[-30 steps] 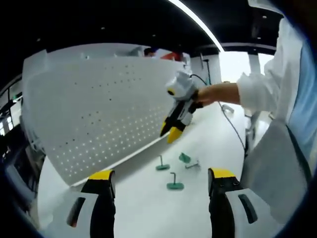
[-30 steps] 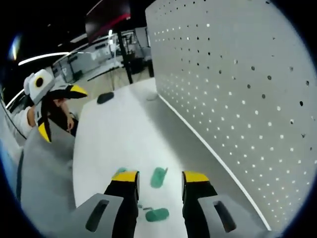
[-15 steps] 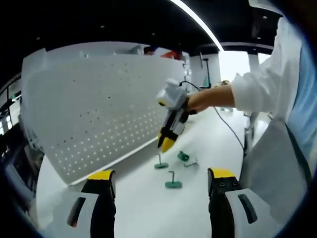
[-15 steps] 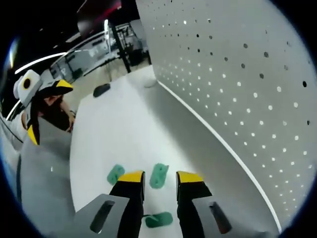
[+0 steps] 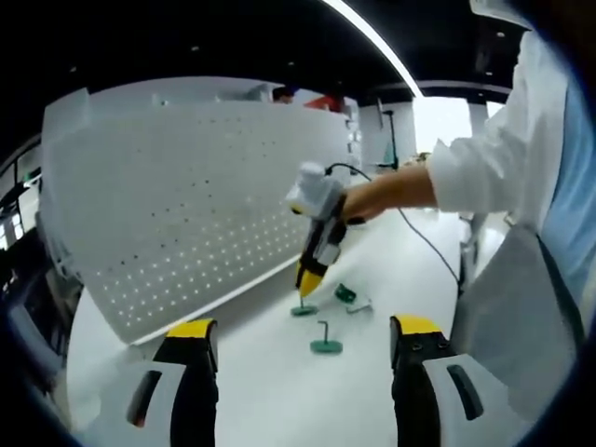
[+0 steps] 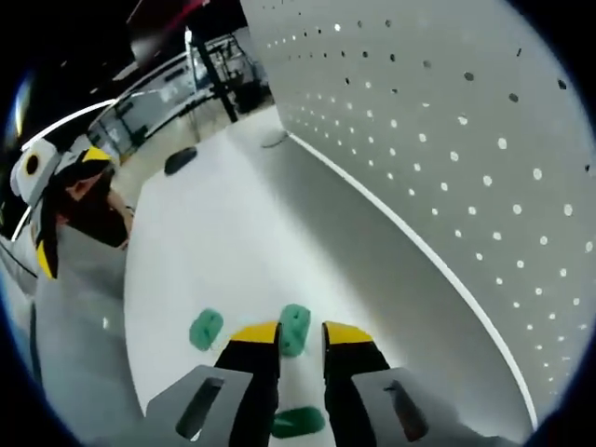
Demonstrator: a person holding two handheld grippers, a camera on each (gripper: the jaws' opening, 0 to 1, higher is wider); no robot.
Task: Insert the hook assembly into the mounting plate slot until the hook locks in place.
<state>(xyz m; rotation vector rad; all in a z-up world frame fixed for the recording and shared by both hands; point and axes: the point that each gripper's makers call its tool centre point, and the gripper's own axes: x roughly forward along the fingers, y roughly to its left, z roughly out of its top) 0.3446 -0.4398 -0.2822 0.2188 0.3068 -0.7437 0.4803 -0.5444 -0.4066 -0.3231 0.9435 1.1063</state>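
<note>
- No readable writing anywhere.
- Three green plastic hooks (image 5: pixel 327 345) with flat bases lie on the smooth white tabletop (image 5: pixel 279 391), near the perforated white pegboard (image 5: pixel 186 205).
- Right gripper (image 6: pixel 301 335): yellow-tipped jaws narrowly apart, straddling one hook (image 6: pixel 295 328).
- Left gripper (image 5: pixel 303 328): jaws wide apart, nothing between them.

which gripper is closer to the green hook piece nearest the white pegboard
Right. The right gripper hangs right over the green plastic hook piece beside the white perforated pegboard, yellow tips almost on it. The left gripper is held back, short of all three pieces.
</note>
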